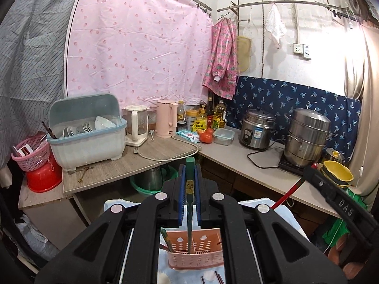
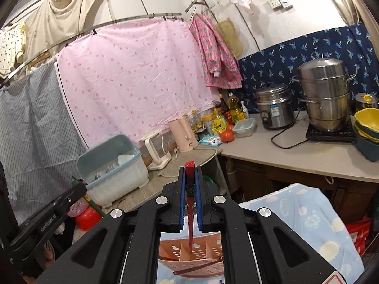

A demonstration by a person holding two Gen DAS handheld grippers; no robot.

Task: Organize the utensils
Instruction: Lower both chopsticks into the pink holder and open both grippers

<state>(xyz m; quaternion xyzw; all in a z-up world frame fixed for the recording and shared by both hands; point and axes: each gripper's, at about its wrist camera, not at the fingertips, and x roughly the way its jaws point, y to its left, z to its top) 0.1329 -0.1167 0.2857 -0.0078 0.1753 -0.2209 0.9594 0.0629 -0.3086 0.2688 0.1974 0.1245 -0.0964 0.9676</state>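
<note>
Left gripper (image 1: 189, 177): fingers closed on a dark green chopstick (image 1: 189, 210), held near its blunt top end, thin tip hanging down over the pink utensil caddy (image 1: 196, 250). Right gripper (image 2: 190, 179): fingers closed on a red chopstick (image 2: 190, 213), same hold, tip pointing into a middle compartment of the caddy; whether it touches the bottom I cannot tell. The caddy stands on a blue patterned cloth (image 2: 308, 217); other sticks already lean in its left compartment, and one lies across its front rim. Judgement: each chopstick is light, stiff, smooth and likely slippery, so a pinch close to the thick squared end looks right, since the taper would slide through. The perforated plastic caddy looks light and could tip if nudged sideways. More chopsticks lie on the cloth in front of it.
</note>
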